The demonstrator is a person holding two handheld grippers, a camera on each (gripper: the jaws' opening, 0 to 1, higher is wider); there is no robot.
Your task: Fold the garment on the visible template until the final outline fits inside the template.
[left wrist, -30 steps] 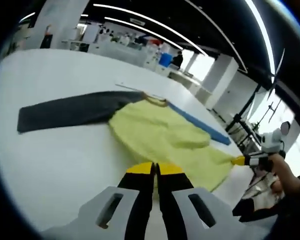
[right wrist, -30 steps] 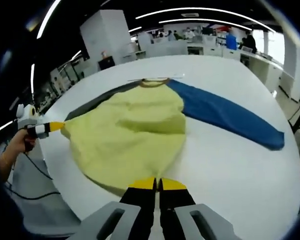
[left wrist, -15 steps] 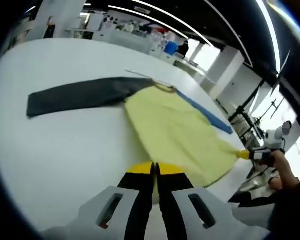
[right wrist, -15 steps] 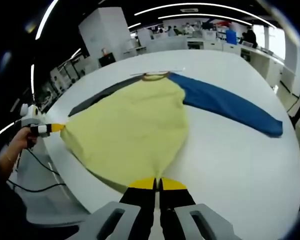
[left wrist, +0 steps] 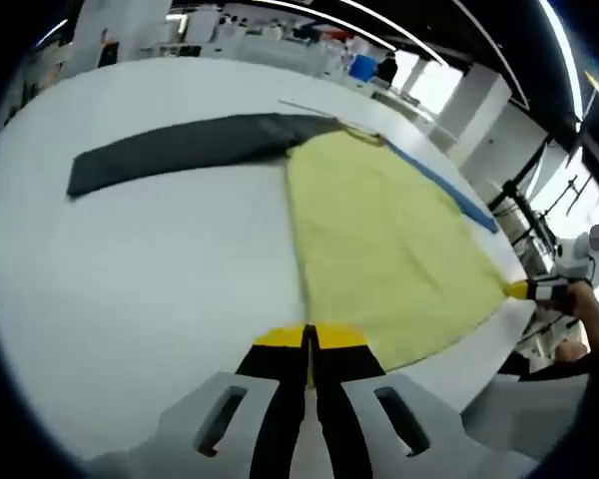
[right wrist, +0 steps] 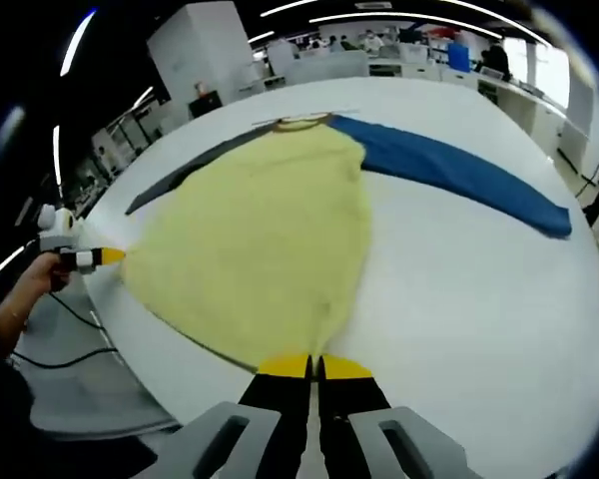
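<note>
A garment with a yellow body [left wrist: 389, 239], a dark grey sleeve [left wrist: 190, 150] and a blue sleeve [left wrist: 444, 190] lies spread on the white table [left wrist: 130, 279]. My left gripper [left wrist: 309, 339] is shut on one corner of the yellow hem. At the right of the same view, my right gripper [left wrist: 524, 290] pinches the other hem corner. In the right gripper view the yellow body [right wrist: 260, 239] lies flat, with the grey sleeve [right wrist: 185, 175] to its left and the blue sleeve [right wrist: 459, 175] to its right. There the right gripper [right wrist: 314, 367] is shut on the hem. The left gripper [right wrist: 108, 256] holds the far corner.
The hem reaches the table's near edge [right wrist: 170, 344], with floor and a cable [right wrist: 60, 354] below it. A hand [right wrist: 20, 299] holds the left gripper. A thin pale strip [right wrist: 314, 116] lies just beyond the collar. Benches and people stand far behind.
The yellow body was rumpled and is now stretched flat and smooth. Both grippers have drawn the hem back toward the table's near edge, still shut on its corners.
</note>
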